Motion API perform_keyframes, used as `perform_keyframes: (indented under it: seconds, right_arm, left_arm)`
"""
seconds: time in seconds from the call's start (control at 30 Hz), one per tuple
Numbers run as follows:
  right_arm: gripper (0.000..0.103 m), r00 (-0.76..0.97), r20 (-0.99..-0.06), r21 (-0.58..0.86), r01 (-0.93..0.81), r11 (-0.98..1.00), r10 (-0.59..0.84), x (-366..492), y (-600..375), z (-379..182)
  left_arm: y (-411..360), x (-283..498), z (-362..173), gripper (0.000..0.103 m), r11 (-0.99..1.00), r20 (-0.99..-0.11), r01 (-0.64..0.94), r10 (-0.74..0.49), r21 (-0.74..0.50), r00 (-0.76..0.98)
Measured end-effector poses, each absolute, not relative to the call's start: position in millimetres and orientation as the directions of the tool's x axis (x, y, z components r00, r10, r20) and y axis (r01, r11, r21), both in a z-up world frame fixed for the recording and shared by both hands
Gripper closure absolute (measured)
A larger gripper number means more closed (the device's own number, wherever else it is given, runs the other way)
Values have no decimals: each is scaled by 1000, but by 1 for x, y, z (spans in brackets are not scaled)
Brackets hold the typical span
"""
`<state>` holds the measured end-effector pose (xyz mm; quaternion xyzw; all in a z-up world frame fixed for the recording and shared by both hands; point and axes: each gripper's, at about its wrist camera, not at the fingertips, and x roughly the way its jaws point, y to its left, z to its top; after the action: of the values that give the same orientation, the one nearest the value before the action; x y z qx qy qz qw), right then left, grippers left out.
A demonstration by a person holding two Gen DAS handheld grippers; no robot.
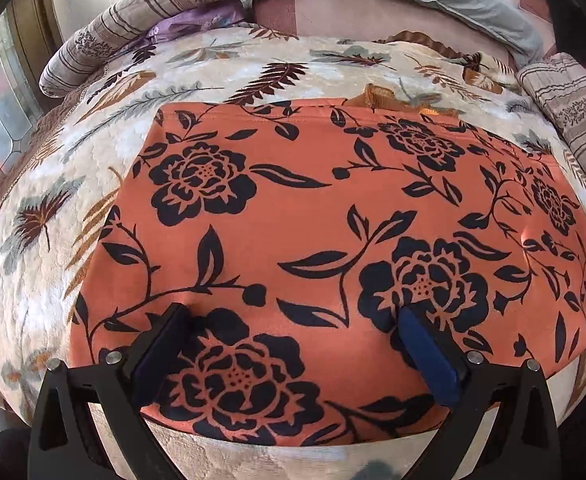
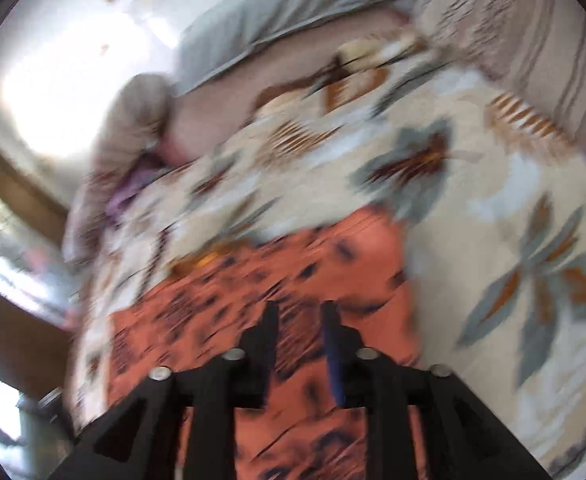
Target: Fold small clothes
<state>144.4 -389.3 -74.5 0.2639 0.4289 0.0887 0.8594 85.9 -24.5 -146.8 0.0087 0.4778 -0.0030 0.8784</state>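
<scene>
The orange floral garment, spread flat on the leaf-print quilt, is judged light, limp and best pinched at its 6 o'clock hem, where the left gripper is spread wide upon it, while the right gripper is seen part-open and empty.

Left gripper: jaws spread wide, angled steeply downward, both blue-padded fingertips pressed onto the surface below, nothing clamped. Right gripper: jaws part-way apart, gap narrow, nothing between the fingers; view heavily motion-blurred
</scene>
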Motion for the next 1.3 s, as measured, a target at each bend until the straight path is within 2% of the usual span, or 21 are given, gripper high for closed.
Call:
perform_keyframes:
  seconds: [0.03, 0.07, 0.1, 0.13, 0.17, 0.23, 0.27, 0.3, 0.33, 0.37, 0.43, 0.47, 0.5, 0.6, 0.77, 0.83, 0.9, 1.07, 1.17, 1.23, 1.3]
  right_arm:
    - [38, 568, -690, 577, 59, 814, 448, 139, -382, -88]
    - [34, 538, -712, 578, 83, 811, 452, 138, -379, -103]
    - [37, 522, -749, 545, 135, 827, 408, 134, -384, -119]
    - [48, 522, -769, 532, 201, 823, 369, 129, -397, -134]
    - [70, 555, -741, 587, 262, 766, 378, 120, -414, -141]
    - [67, 614, -706, 633, 323, 703, 353, 100, -427, -132]
    - [57, 641, -698, 618, 314, 721, 319, 91, -423, -121]
    - [32, 660, -679, 617, 277, 736, 321, 84, -415, -112]
    - [24, 663, -651, 636, 210, 743, 369, 80, -403, -108]
    - [24, 650, -643, 638, 162, 753, 405, 78, -392, -107]
    - [25, 598, -726, 554, 216, 804, 339, 81, -389, -126]
    - [37, 588, -740, 572, 296, 765, 327, 79, -399, -140]
    - [40, 626, -705, 630, 337, 700, 333, 70, -410, -142]
    - [34, 666, -698, 592, 330, 735, 263, 58, -398, -115]
    - [28, 669, -654, 594, 164, 788, 353, 61, -370, -104]
    - [29, 590, -763, 520, 316, 794, 264, 63, -387, -133]
    - [34, 647, -699, 636, 369, 678, 304, 51, -405, -136]
    - [26, 675, -654, 623, 225, 749, 341, 48, -381, -105]
    - [30, 591, -751, 566, 345, 748, 296, 57, -392, -139]
    - [30, 658, -681, 663, 365, 654, 322, 45, -404, -134]
    - [29, 662, -687, 636, 347, 690, 300, 39, -399, -117]
  left_arm:
    - [-24, 84, -142, 0, 1000, -837, 7, 1, 6, 548]
    - [-23, 82, -137, 0, 1000, -833, 5, -13, -12, 553]
    - [-22, 80, -132, 0, 1000, -828, 11, -30, -29, 561]
    - [-21, 77, -127, 0, 999, -823, 15, -35, -31, 567]
    - [-21, 74, -124, 0, 1000, -818, 18, -31, -25, 574]
    - [-17, 68, -119, 0, 1000, -810, 11, -19, -15, 587]
    - [-15, 68, -120, 0, 1000, -812, 2, -17, -20, 584]
    - [-14, 68, -121, 0, 1000, -816, -5, -21, -29, 578]
    - [-12, 68, -125, 0, 999, -824, -12, -24, -37, 566]
    - [-12, 69, -128, 0, 999, -832, -19, -19, -36, 554]
    - [-12, 71, -135, 0, 999, -849, -23, -10, -25, 529]
    - [-13, 71, -136, 0, 1000, -853, -19, -5, -17, 521]
    - [-12, 70, -135, 0, 1000, -850, -17, -1, -11, 526]
    - [-10, 68, -132, 0, 1000, -841, -22, 4, -10, 541]
    - [-7, 68, -128, 0, 999, -837, -24, -5, -21, 547]
    - [-6, 67, -126, 0, 999, -834, -26, -10, -29, 551]
    - [-4, 65, -124, 0, 999, -828, -22, -13, -30, 560]
    - [-3, 69, -129, 0, 999, -834, -31, -13, -36, 552]
    - [-4, 71, -131, 0, 999, -838, -29, -18, -40, 545]
    - [-3, 71, -130, 0, 999, -833, -27, -12, -32, 553]
    - [-3, 73, -131, 0, 999, -834, -36, -4, -28, 552]
